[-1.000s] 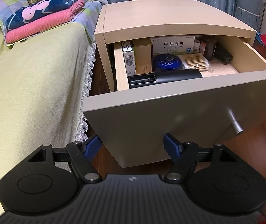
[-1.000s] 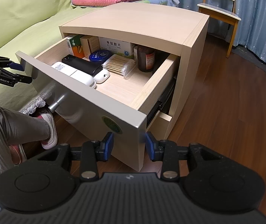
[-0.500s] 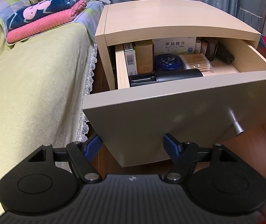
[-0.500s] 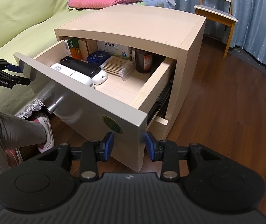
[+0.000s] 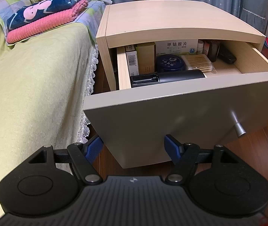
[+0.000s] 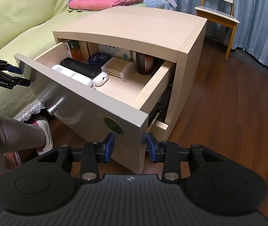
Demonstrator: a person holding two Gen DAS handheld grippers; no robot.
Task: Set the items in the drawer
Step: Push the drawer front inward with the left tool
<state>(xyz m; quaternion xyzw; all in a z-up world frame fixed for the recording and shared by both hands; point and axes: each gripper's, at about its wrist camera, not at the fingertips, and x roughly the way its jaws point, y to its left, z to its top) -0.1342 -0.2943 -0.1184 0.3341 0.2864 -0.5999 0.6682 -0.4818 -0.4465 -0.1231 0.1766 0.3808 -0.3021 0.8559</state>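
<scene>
The drawer (image 6: 152, 86) of the nightstand (image 6: 134, 28) stands pulled well out, its grey front panel (image 5: 181, 122) toward both cameras and a metal knob (image 6: 55, 107) sticking out of that panel. Inside the drawer, just behind the panel, lie a white remote (image 6: 66, 72) and a black remote (image 6: 81, 68) side by side, with a white earbud case (image 6: 101, 79) touching their end. Behind these sit a blue tin (image 5: 169, 63) and a pack of cotton swabs (image 6: 118, 67); at the back of the drawer stand a white medicine box (image 5: 177, 46), small cartons (image 5: 139, 60), and a brown bottle (image 6: 144, 64). The drawer floor toward its right side is bare wood. The left tongs (image 5: 133, 146) hover in front of the panel's left lower corner, spread wide and holding nothing. The right tongs (image 6: 130, 146) hang at the panel's right lower corner, parted to a middling gap and also empty; I cannot tell whether either pad touches the panel. Left of the nightstand is a bed (image 5: 30, 84) with folded blankets (image 5: 45, 18) on it. A chair (image 6: 218, 15) stands behind the nightstand. A person's leg and shoe (image 6: 43, 137) rest on the floor below the panel's left end.
</scene>
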